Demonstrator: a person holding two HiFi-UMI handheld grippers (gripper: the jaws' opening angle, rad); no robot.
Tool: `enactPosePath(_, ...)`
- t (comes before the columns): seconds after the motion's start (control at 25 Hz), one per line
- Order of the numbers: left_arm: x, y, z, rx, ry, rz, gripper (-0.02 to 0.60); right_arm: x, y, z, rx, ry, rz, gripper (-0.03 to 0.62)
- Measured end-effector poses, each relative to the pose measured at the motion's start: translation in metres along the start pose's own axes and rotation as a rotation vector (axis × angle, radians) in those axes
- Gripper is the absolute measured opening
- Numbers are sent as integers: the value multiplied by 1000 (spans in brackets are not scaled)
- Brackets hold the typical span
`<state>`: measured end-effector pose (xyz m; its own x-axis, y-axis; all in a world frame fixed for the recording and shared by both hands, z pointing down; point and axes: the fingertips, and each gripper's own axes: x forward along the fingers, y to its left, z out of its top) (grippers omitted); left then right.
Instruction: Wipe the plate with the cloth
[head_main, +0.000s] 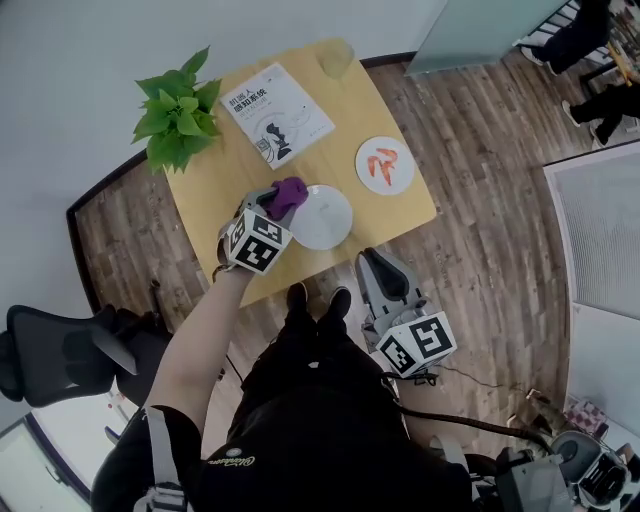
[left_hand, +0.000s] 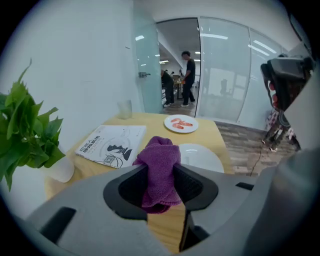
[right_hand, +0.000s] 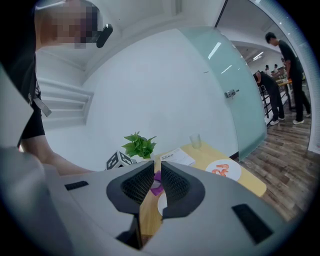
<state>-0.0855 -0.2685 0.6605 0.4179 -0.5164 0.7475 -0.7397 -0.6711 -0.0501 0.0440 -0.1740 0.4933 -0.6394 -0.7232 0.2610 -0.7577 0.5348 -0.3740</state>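
Found the plate white and bare on the table, close to its near edge. Saw the cloth, a purple bunch, at the plate's left rim. Could not tell from any view whether it was touching the rim or hanging just above it. Saw it pinched between the jaws of the left gripper, with the wad poking out past the tips toward the plate.

Judged the step to be the approach: cloth gripped and poised at the plate, wiping seemingly not yet under way. Made out no streak or wet mark on the white. Reckoned the next move called for lowering the wad flat onto the plate and sweeping it across. Reckoned also on a light press, so as not to shove the plate over the smooth wood toward the edge.

Noted the right gripper well apart, off the table on the near side, low by the person's legs. Saw its jaws pressed nearly together on nothing, with only a far glimpse of cloth and plate through the slit. Thought it might serve to steady the plate, though nothing pointed that way.

Farther out, spotted a second plate with red food, a book, a plant and a glass, all clear of the wiping path.
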Motion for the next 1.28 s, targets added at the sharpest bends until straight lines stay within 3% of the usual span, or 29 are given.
enactPosePath(0.2,17,-5,-18,155,137,0,160,-7,-10,-1,15,-7,-23,43)
enactPosePath(0.36,21,-10,-27,229,183,3,160,-8,-13,-3,22,-9,-32,43)
enactPosePath(0.8,12,-30,-32,319,230,-30,160,-13,-12,-1,28,-23,-34,43)
enactPosePath(1.28,0,-91,-47,396,264,-134,160,-18,-8,-4,34,-24,-34,43)
